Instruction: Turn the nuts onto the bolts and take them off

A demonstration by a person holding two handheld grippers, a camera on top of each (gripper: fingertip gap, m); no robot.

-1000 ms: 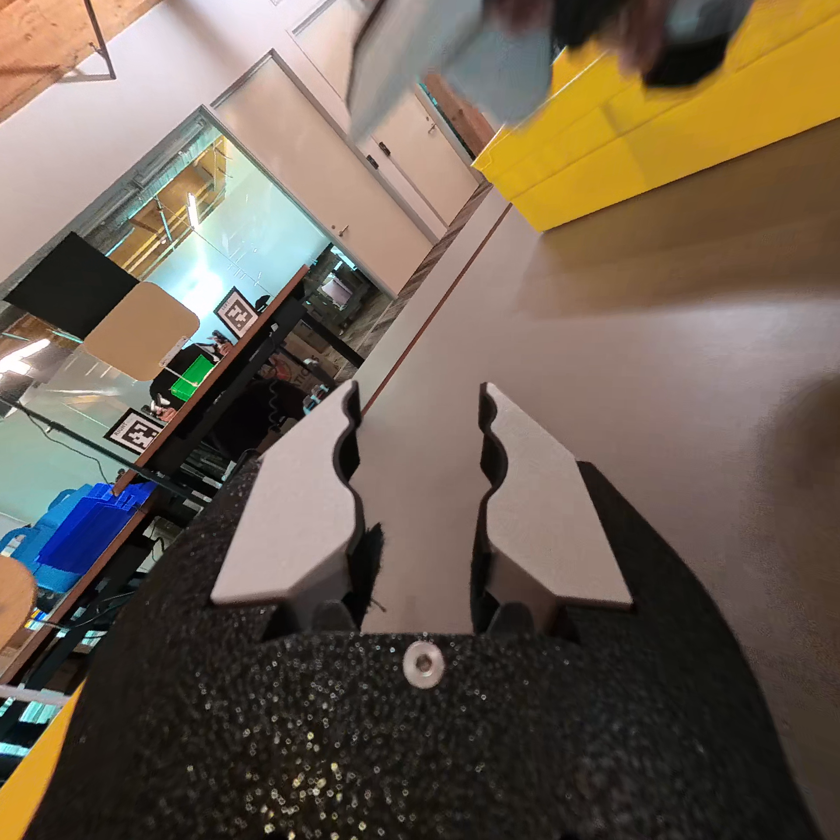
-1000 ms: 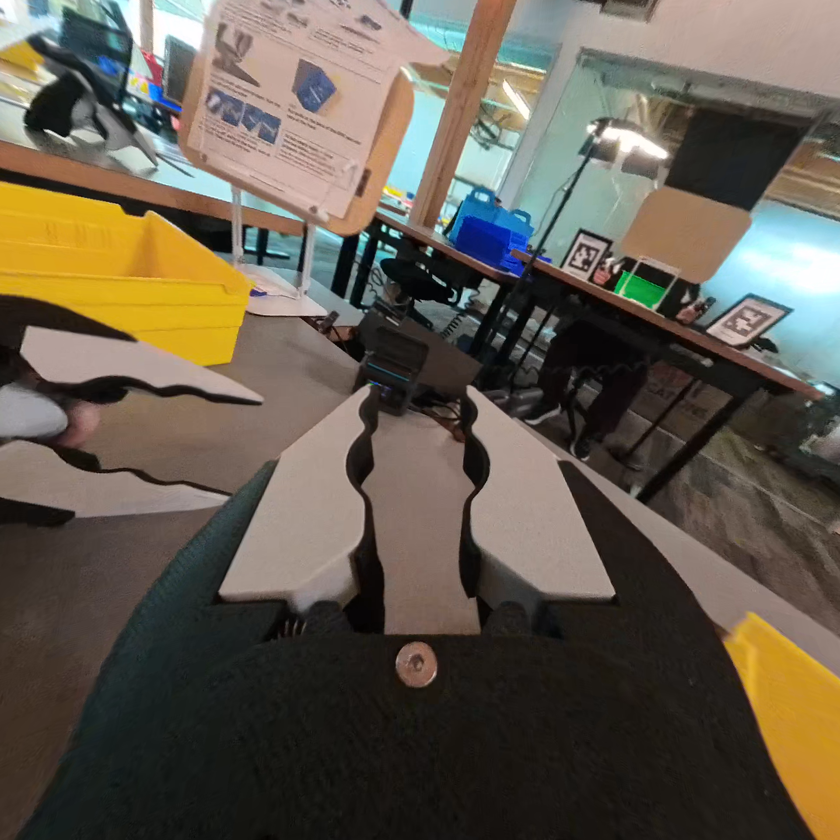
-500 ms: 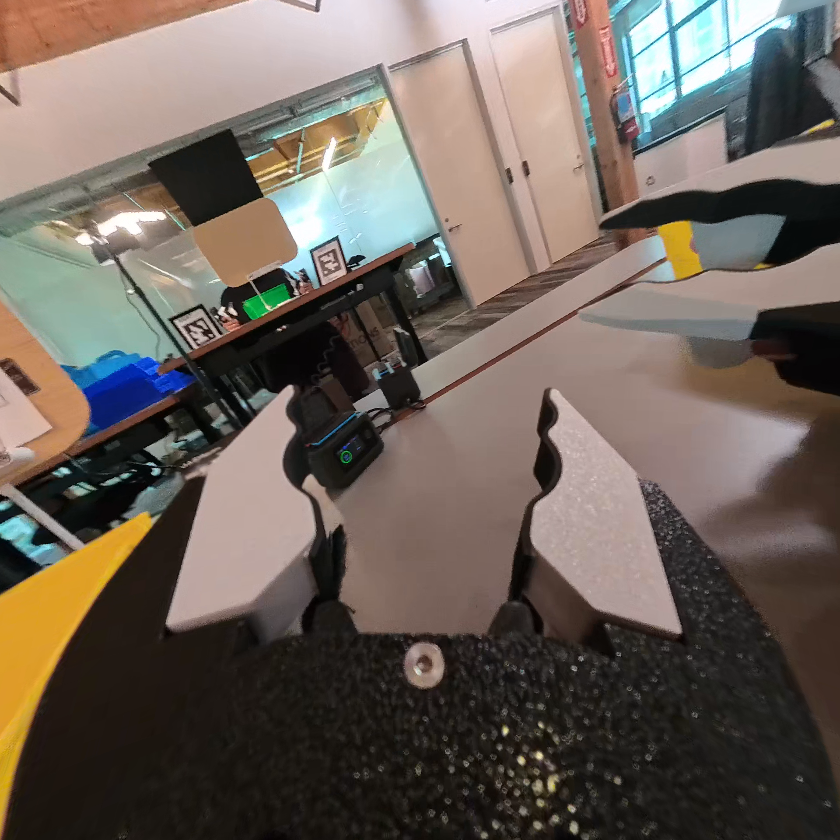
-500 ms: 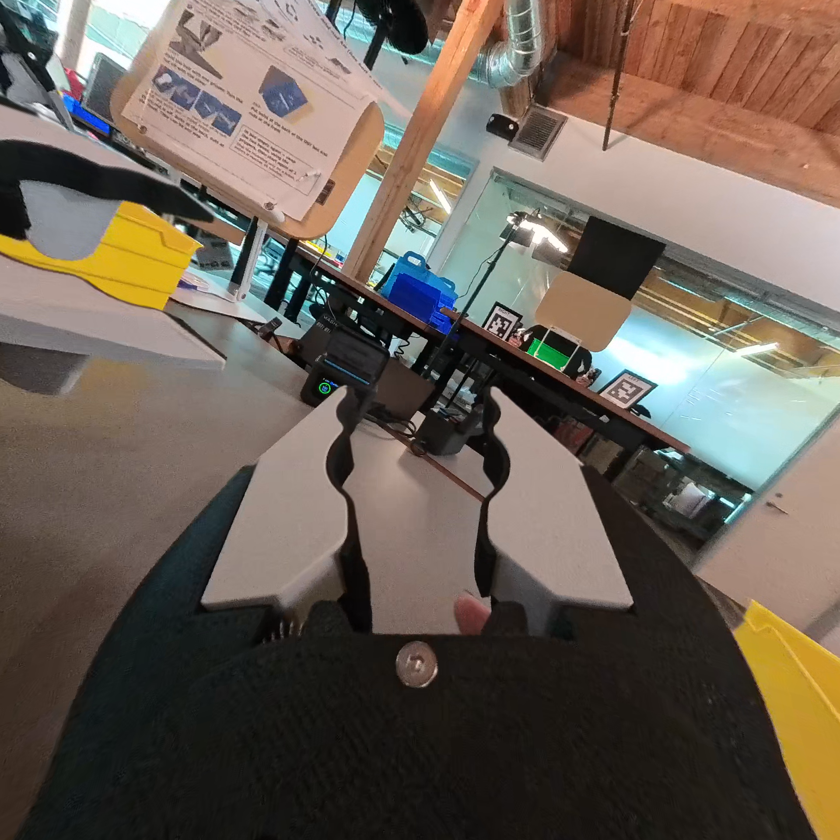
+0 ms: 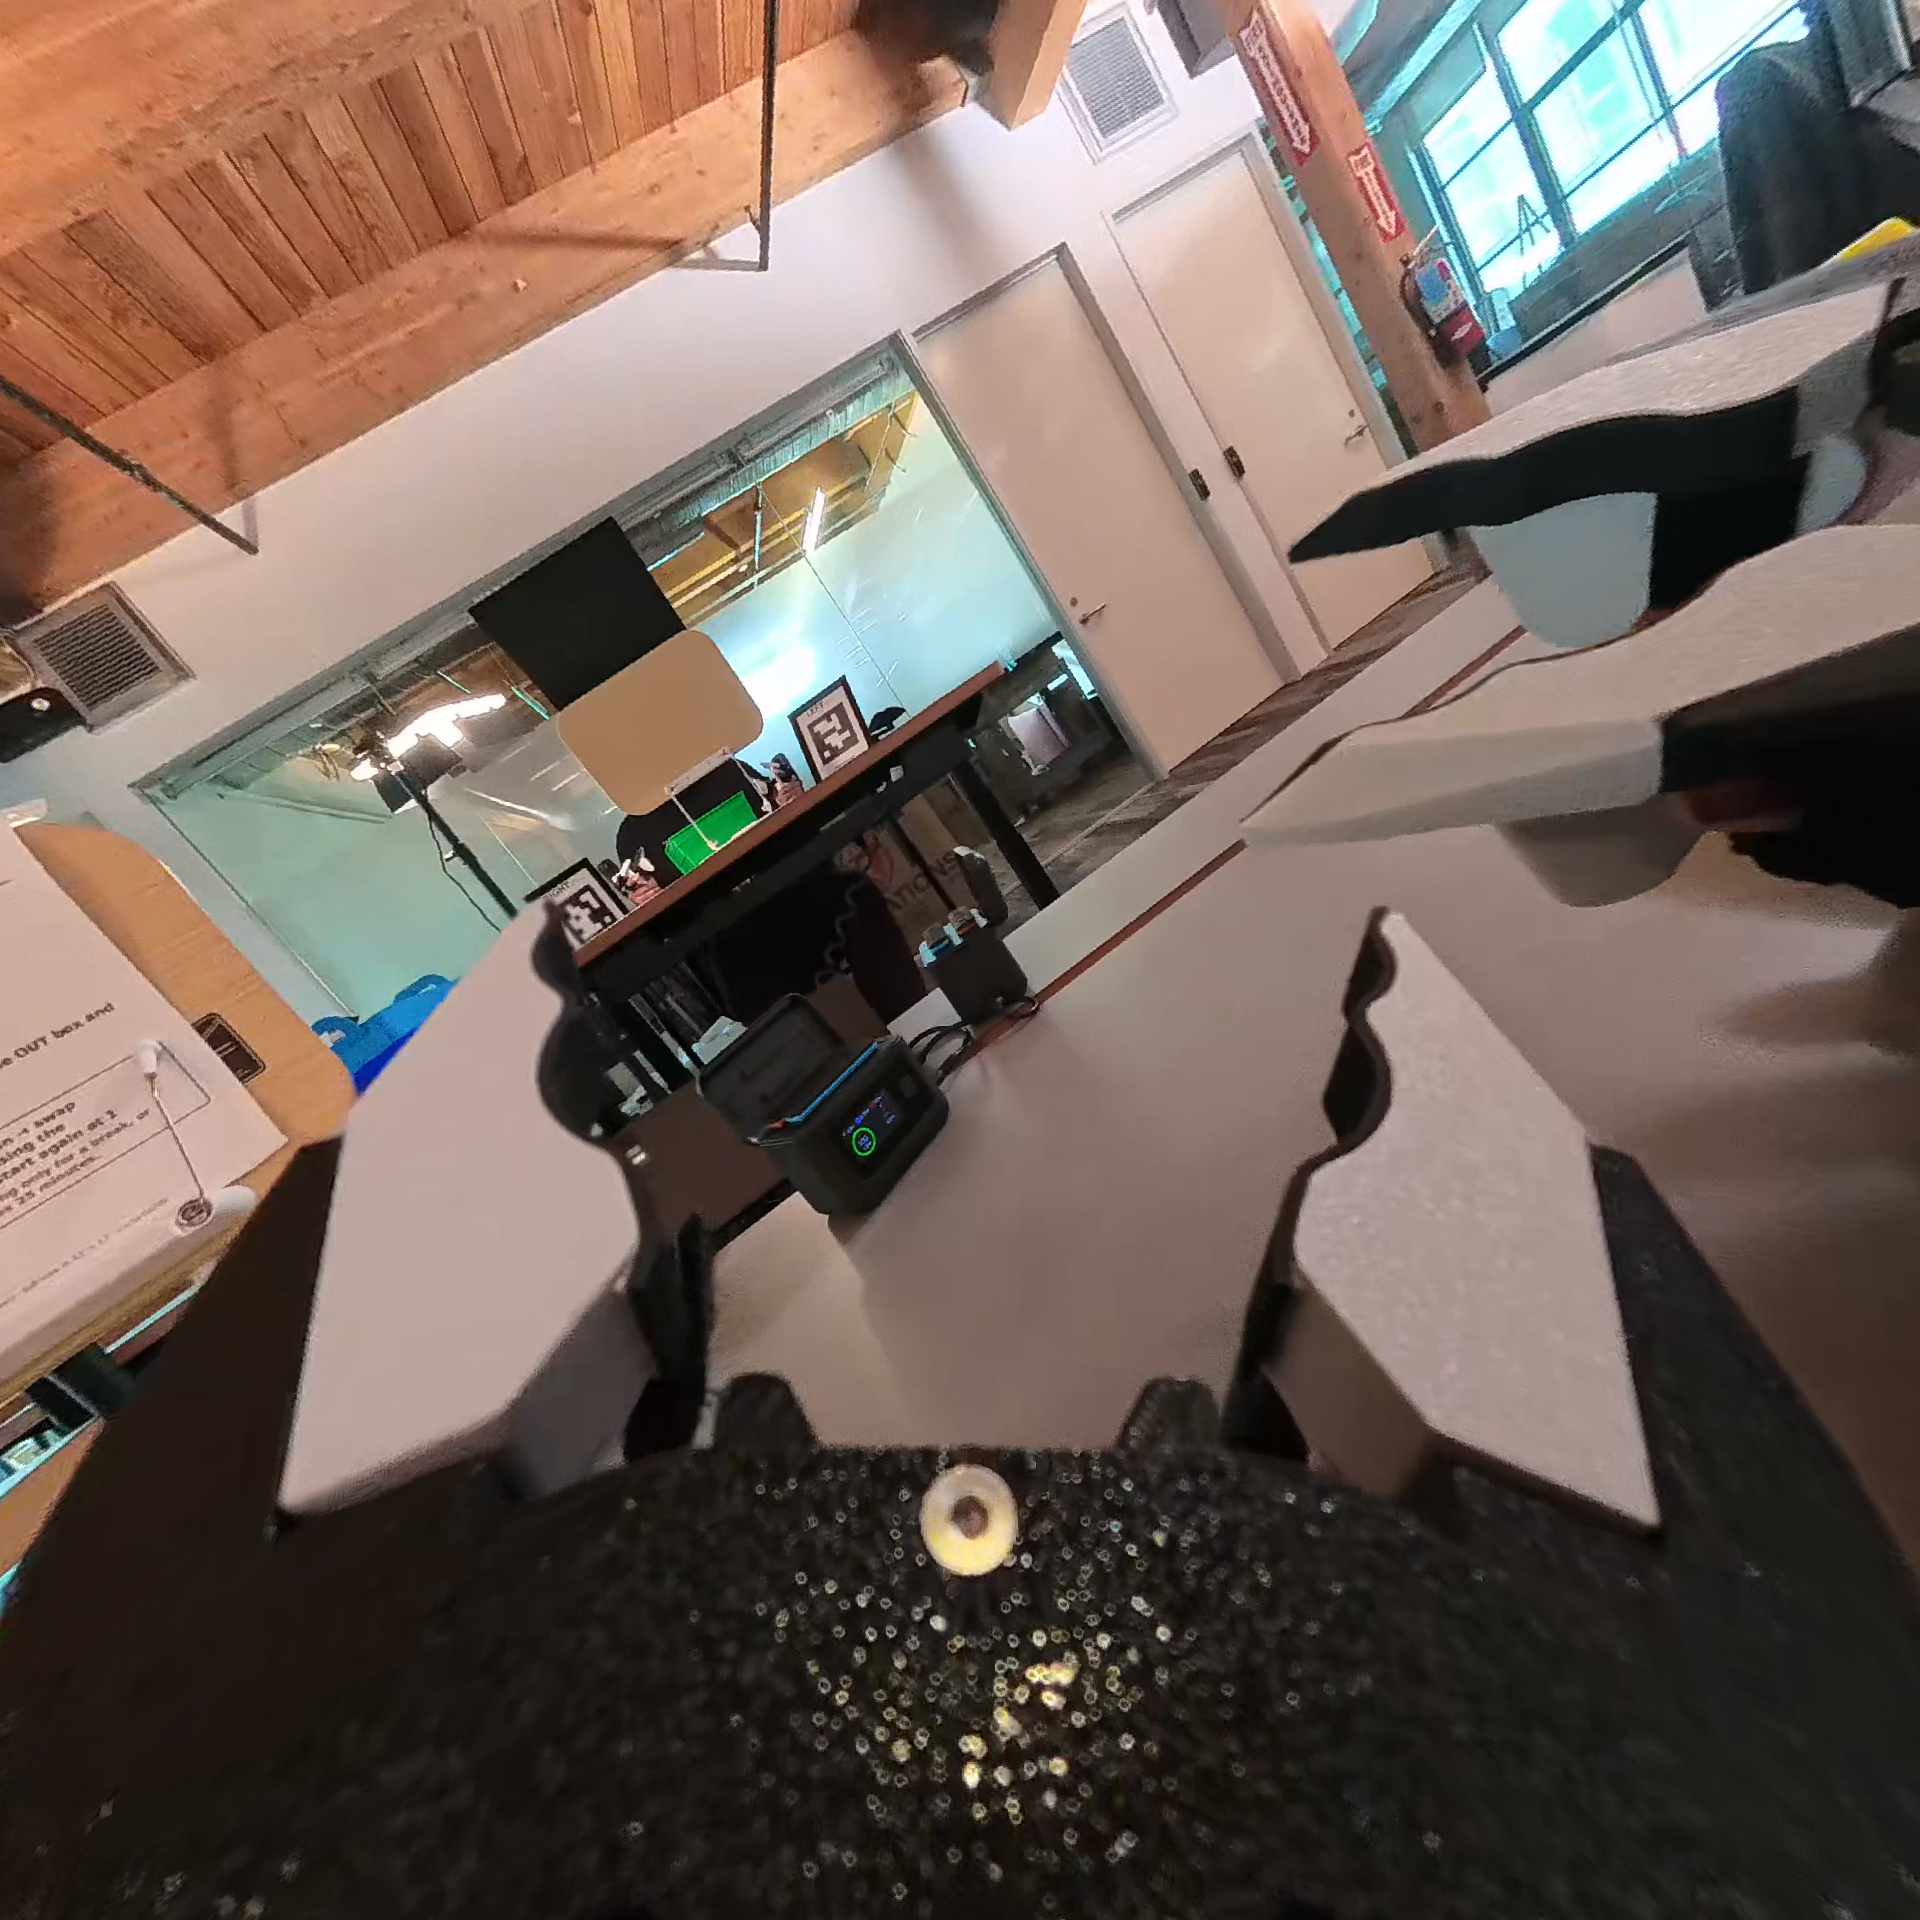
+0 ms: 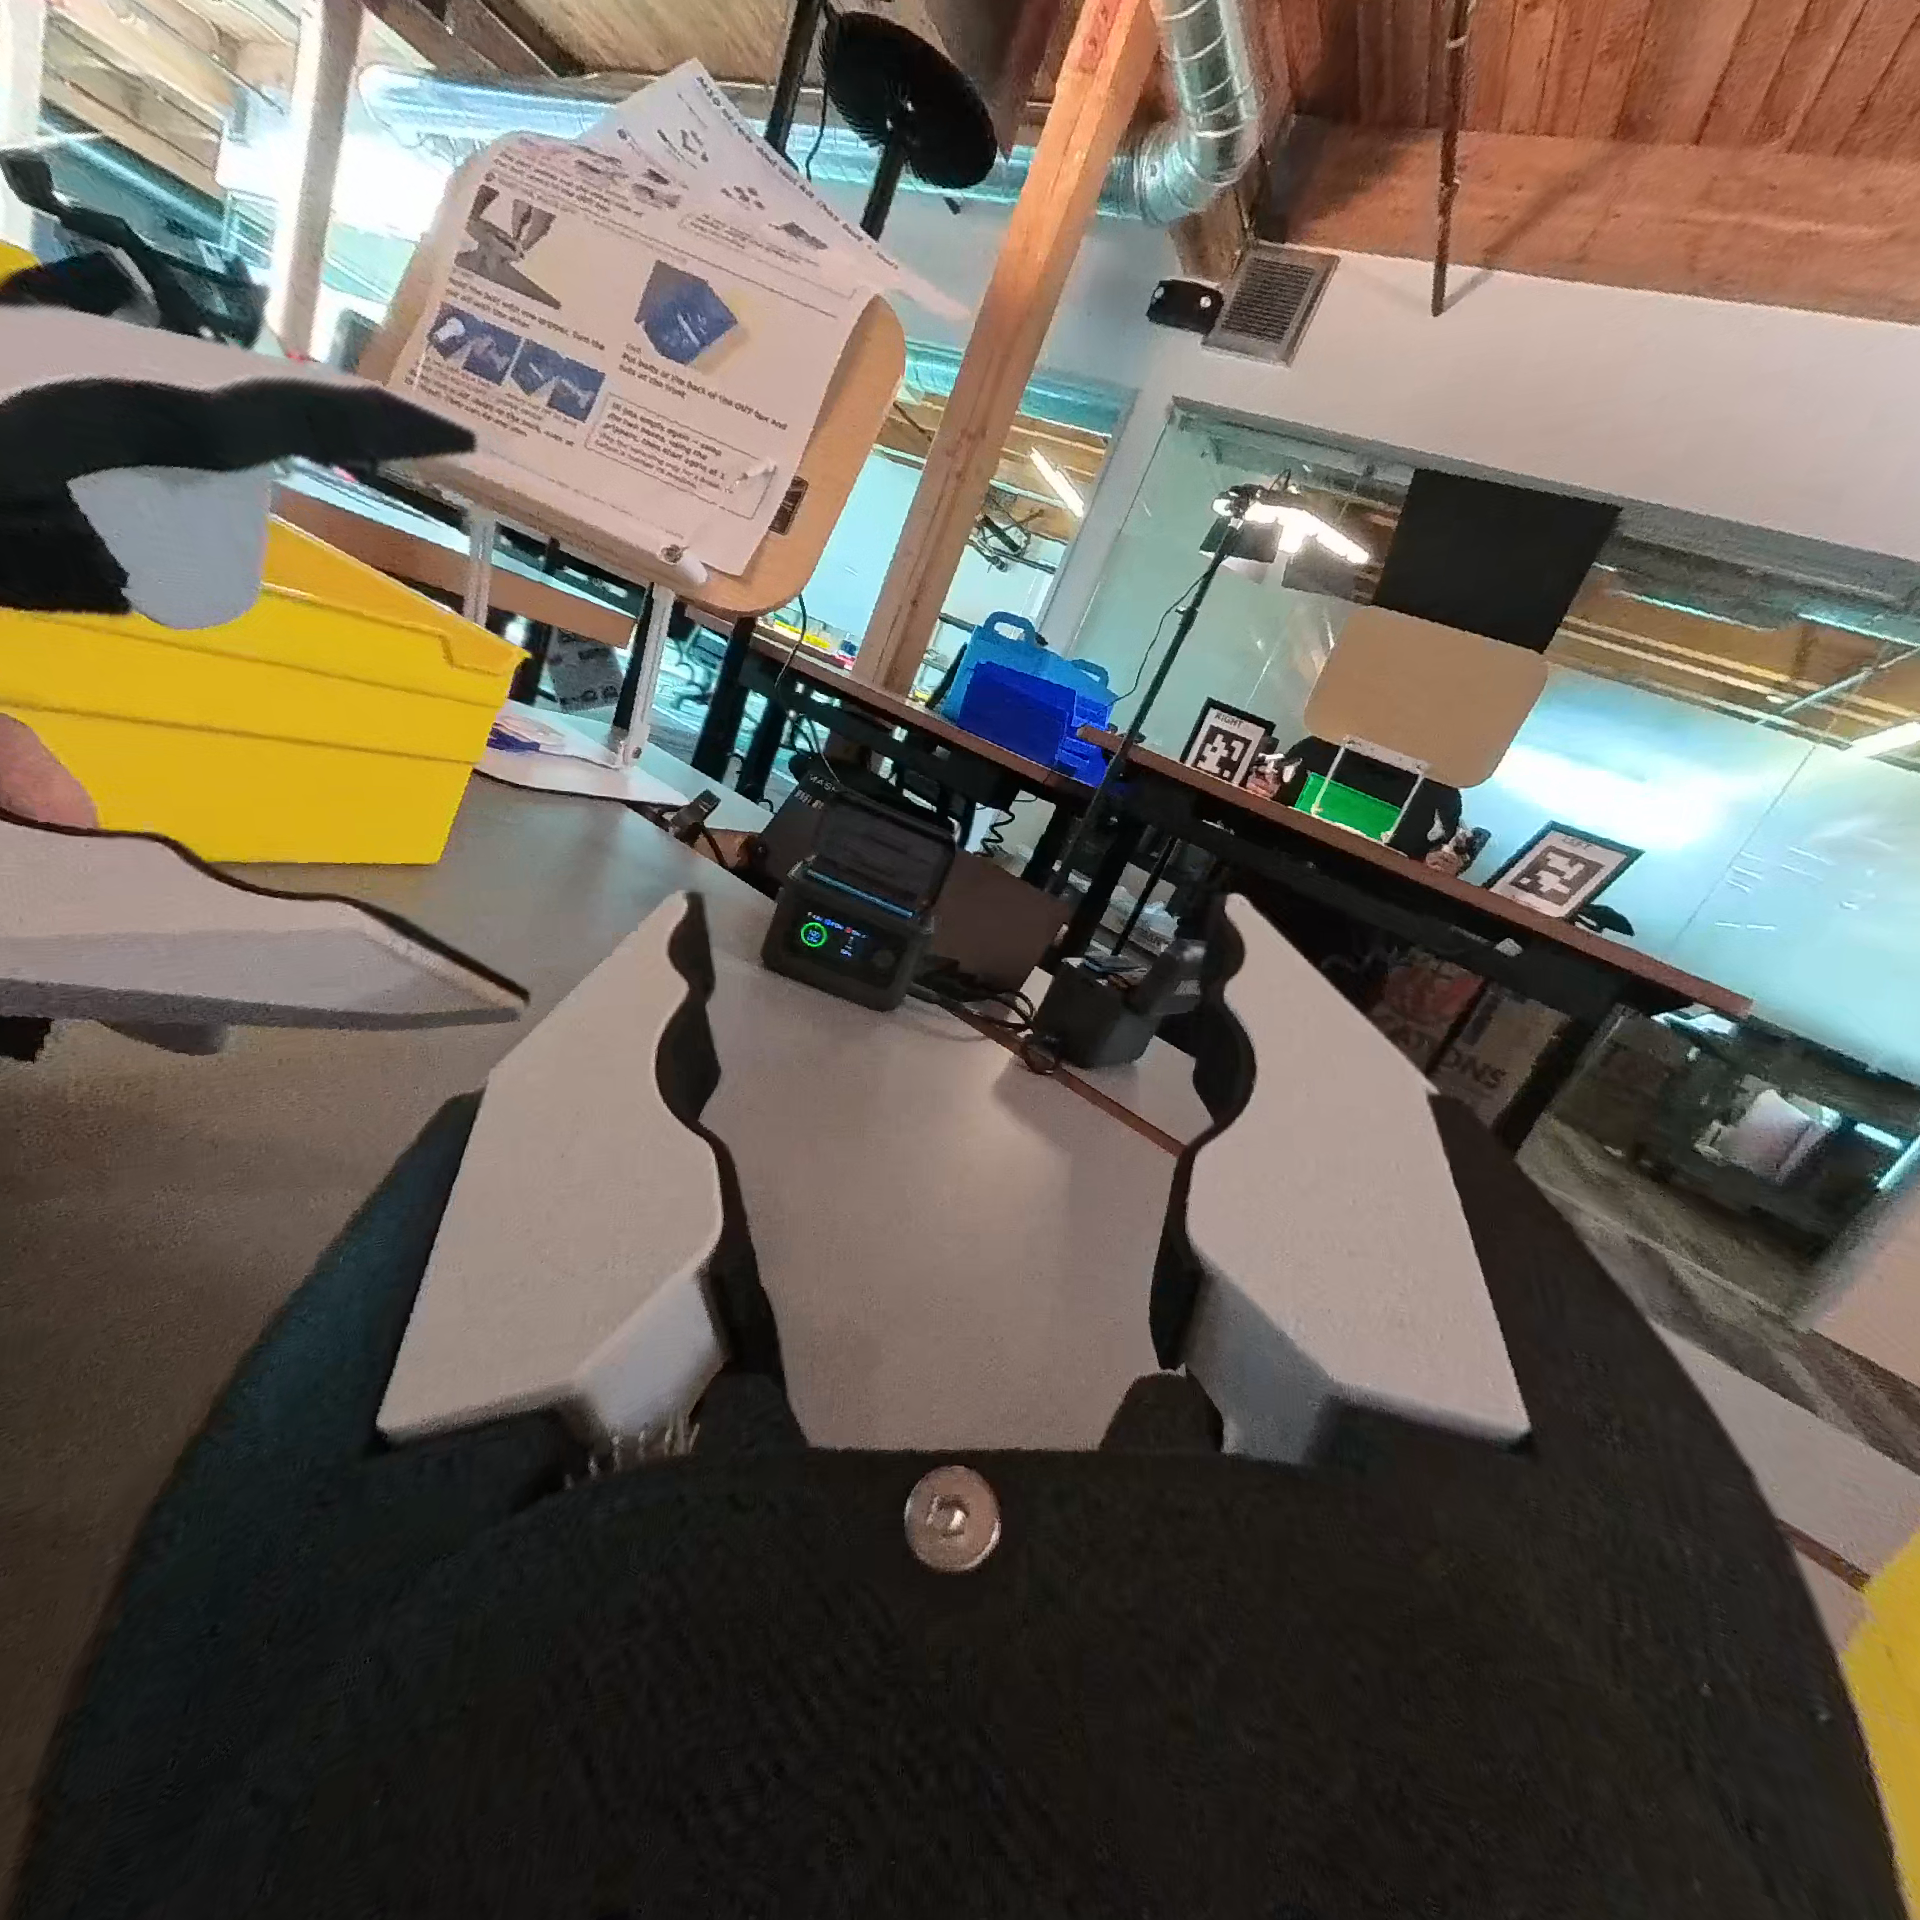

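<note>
No nuts or bolts show in either view. My left gripper (image 5: 961,935) is open wide and empty, held above the grey table (image 5: 1091,1195) and pointing toward its far edge. My right gripper (image 6: 961,914) is also open and empty, pointing the same way. Each gripper shows in the other's view: the right one (image 5: 1273,691) at the upper right, the left one (image 6: 488,717) at the left edge. Both look open there too. The two grippers sit side by side and do not touch.
A black power station (image 6: 862,914) with a lit screen and a small black charger (image 6: 1101,1013) with cables sit at the table's far edge. A yellow bin (image 6: 312,748) stands at the left, another yellow bin (image 6: 1891,1714) at the lower right. An instruction board (image 6: 644,364) stands behind.
Both grippers have opened wider. The left one has swung from a tilted view across the table to facing the far edge. Both have tilted upward.
</note>
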